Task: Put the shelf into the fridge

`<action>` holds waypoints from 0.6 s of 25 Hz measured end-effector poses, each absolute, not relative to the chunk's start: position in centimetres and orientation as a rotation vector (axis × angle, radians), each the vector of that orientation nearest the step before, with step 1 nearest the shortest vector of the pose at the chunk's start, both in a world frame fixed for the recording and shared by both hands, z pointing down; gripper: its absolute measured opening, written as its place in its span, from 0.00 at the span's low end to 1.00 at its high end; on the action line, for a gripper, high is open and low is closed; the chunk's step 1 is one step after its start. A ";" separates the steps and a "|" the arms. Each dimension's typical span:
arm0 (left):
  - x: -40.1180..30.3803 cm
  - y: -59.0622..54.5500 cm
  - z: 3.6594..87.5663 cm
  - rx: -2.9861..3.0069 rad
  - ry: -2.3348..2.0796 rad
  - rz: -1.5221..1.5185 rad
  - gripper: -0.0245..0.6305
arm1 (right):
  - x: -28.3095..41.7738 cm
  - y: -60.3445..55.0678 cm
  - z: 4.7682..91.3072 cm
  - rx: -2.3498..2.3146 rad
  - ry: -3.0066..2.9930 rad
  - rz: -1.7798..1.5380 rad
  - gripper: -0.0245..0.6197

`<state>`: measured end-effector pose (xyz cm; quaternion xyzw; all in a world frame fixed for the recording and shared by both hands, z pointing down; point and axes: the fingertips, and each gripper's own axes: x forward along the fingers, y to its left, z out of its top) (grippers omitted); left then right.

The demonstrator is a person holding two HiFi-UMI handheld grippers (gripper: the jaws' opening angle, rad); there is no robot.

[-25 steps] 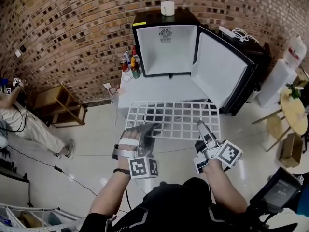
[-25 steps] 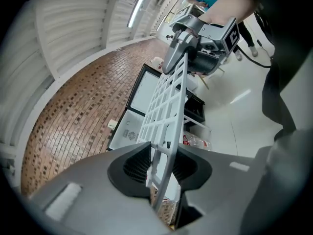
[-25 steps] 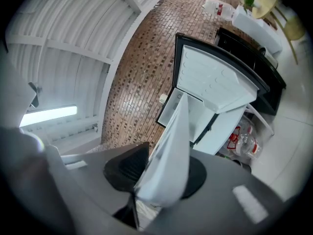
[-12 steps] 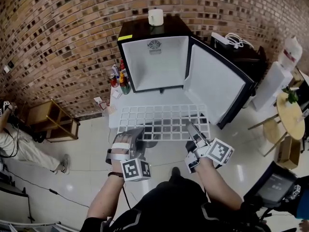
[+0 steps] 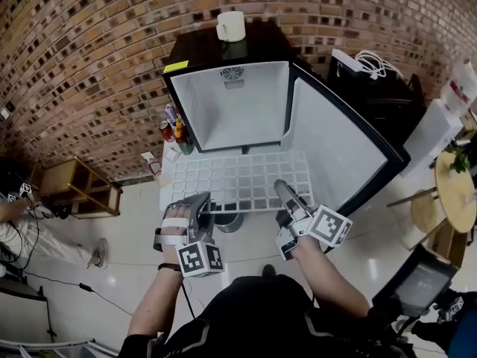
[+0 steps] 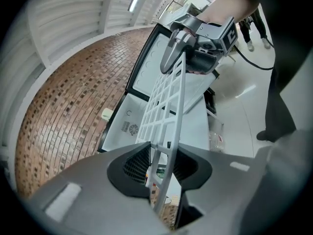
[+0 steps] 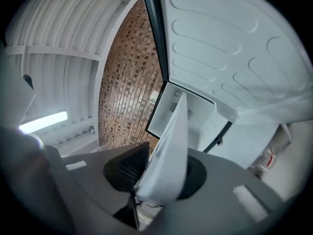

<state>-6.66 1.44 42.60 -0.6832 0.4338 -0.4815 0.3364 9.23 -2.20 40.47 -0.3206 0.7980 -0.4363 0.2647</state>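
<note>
A white wire-grid shelf (image 5: 237,179) hangs level in front of the open fridge (image 5: 231,99), its far edge near the fridge's lower lip. My left gripper (image 5: 204,206) is shut on the shelf's near left edge. My right gripper (image 5: 283,194) is shut on its near right edge. In the left gripper view the shelf (image 6: 168,106) runs edge-on between the pads, with the right gripper (image 6: 172,53) at its far end. The shelf (image 7: 168,151) also fills the gap between the jaws in the right gripper view, where the fridge cavity (image 7: 183,114) lies ahead.
The fridge door (image 5: 339,151) stands open to the right. A white mug (image 5: 231,26) sits on the fridge top. Bottles and cans (image 5: 173,129) stand left of the fridge. A wooden shelf unit (image 5: 74,189) and a seated person (image 5: 22,222) are at left, a round table (image 5: 456,192) at right.
The shelf and both grippers have come closer to the fridge; its far edge now nearly reaches the fridge opening. Both grips are unchanged.
</note>
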 end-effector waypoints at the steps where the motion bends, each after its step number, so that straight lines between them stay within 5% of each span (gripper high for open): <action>1: -6.3 0.7 42.6 -1.783 1.136 -1.257 0.19 | 9.7 -2.9 40.8 -0.875 2.158 -1.189 0.19; 15: -7.4 -9.5 43.3 -1.784 1.101 -1.283 0.19 | 8.7 -13.2 41.7 -0.884 2.135 -1.211 0.19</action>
